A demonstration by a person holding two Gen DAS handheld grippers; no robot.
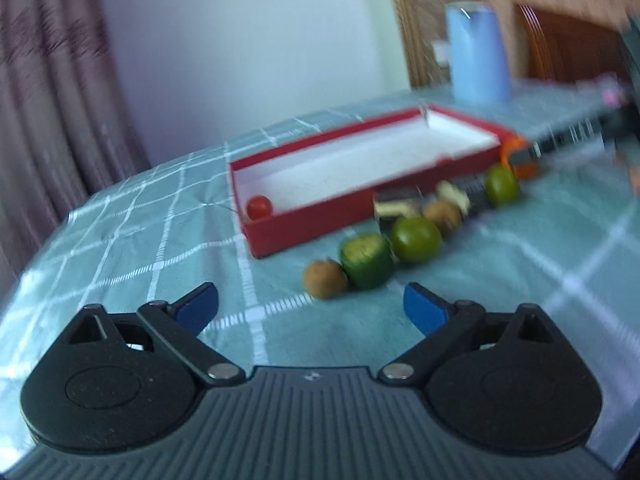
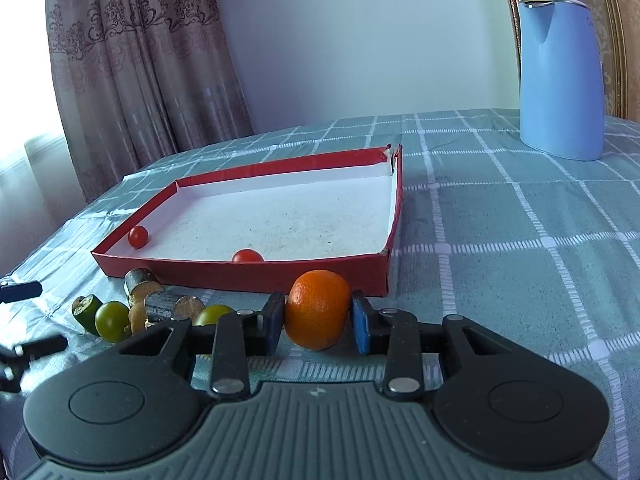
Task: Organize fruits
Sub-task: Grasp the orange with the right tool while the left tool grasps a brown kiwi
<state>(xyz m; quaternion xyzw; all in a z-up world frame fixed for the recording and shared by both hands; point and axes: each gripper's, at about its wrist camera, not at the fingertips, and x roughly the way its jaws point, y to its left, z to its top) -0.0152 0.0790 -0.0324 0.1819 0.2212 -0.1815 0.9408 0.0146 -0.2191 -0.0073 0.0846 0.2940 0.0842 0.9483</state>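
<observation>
A red box with a white inside (image 2: 280,220) lies on the checked cloth; it also shows in the left wrist view (image 1: 360,160). Two cherry tomatoes (image 2: 138,237) (image 2: 247,256) lie in it; the left wrist view shows one (image 1: 259,207). My right gripper (image 2: 318,318) is shut on an orange (image 2: 318,308) just in front of the box; the orange shows in the left wrist view (image 1: 516,150). Green fruits (image 1: 415,239) (image 1: 366,261) (image 1: 502,185) and brown ones (image 1: 325,279) (image 1: 442,214) lie in a row beside the box. My left gripper (image 1: 311,306) is open and empty, just short of them.
A light blue jug (image 2: 560,76) stands at the back right of the table, also in the left wrist view (image 1: 478,52). A curtain (image 2: 132,72) hangs at the left table edge. Brown chunks (image 2: 142,282) lie among the fruits. A wooden chair back (image 1: 560,44) is behind.
</observation>
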